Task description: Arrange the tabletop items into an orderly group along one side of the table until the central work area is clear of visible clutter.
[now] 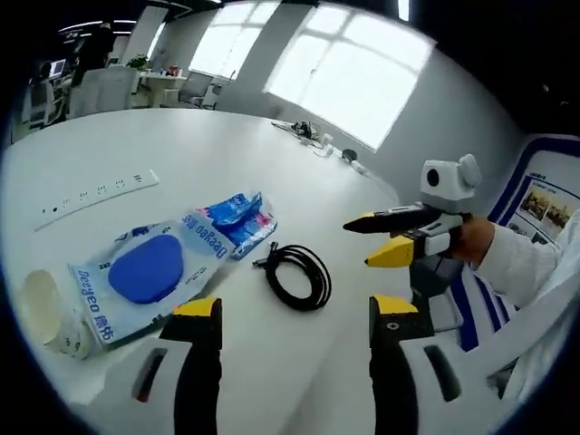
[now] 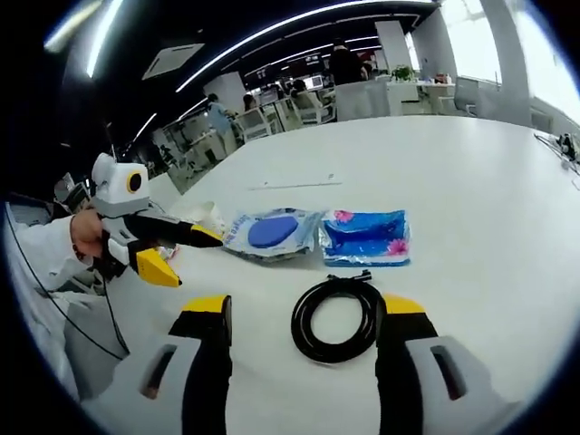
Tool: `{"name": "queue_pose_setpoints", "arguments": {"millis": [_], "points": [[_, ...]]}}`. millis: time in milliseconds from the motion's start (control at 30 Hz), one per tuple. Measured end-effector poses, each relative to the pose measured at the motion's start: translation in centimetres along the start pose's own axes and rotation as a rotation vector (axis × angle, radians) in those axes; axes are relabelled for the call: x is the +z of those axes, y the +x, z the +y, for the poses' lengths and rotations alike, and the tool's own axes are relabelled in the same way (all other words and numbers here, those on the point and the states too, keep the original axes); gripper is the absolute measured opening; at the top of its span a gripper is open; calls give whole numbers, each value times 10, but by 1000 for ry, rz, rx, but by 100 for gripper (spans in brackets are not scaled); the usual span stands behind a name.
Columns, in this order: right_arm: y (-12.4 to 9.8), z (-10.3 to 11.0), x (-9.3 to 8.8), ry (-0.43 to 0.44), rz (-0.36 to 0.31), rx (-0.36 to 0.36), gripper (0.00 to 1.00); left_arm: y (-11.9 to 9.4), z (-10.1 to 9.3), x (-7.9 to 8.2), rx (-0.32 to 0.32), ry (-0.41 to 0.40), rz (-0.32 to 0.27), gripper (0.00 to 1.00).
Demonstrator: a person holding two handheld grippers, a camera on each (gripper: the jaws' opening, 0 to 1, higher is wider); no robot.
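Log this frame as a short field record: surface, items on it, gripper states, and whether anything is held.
surface: white table
items: coiled black cable; wipes pack with blue oval; blue packet beside it; paper cup on its side
left gripper: open, holding nothing
right gripper: open, jaws either side of the cable, not gripping
grouping: items lie close together, not yet moved to one side

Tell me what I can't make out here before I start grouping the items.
- Paper cup: left gripper view, partly covered by the wipes pack and cut by the rim; contents unknown.
- Blue packet: print too small to read in the right gripper view.
- Items at the table's far edge: too small to identify.
- Coiled cable: the right gripper frames it; contact can't be judged.
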State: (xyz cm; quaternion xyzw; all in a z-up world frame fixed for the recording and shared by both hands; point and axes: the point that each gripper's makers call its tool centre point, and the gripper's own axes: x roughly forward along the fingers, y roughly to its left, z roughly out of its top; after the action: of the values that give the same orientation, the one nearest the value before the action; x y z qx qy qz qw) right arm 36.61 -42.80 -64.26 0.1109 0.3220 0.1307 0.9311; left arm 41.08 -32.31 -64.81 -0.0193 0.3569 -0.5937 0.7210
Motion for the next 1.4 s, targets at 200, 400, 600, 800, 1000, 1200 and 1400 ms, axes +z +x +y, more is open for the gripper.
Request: {"name": "queue_pose_setpoints", "arguments": {"millis": [200,400,600,800,1000,1200,1400], "points": [[-2,13,7,-14,-16,26,69,-25,-2,2,14,-3,-32,68],[-2,28,15,-29,-27,53,70,-55,-4,3,30,1,-76,72],[-4,42,22,-55,-35,78,70,-84,-5,2,54,-5,-115,74],[-4,61,25,-79,-37,114,70,-113,-5,-2,88,-16,-150,76],[-1,80,25,-105,-29,149,70,-140,-6,-8,118,-31,-183,78],[4,97,24,-124,-12,183,69,-165,-4,-16,151,-50,-211,79],[13,117,24,-144,2,222,69,-190,1,-26,178,-85,-247,79]]}}
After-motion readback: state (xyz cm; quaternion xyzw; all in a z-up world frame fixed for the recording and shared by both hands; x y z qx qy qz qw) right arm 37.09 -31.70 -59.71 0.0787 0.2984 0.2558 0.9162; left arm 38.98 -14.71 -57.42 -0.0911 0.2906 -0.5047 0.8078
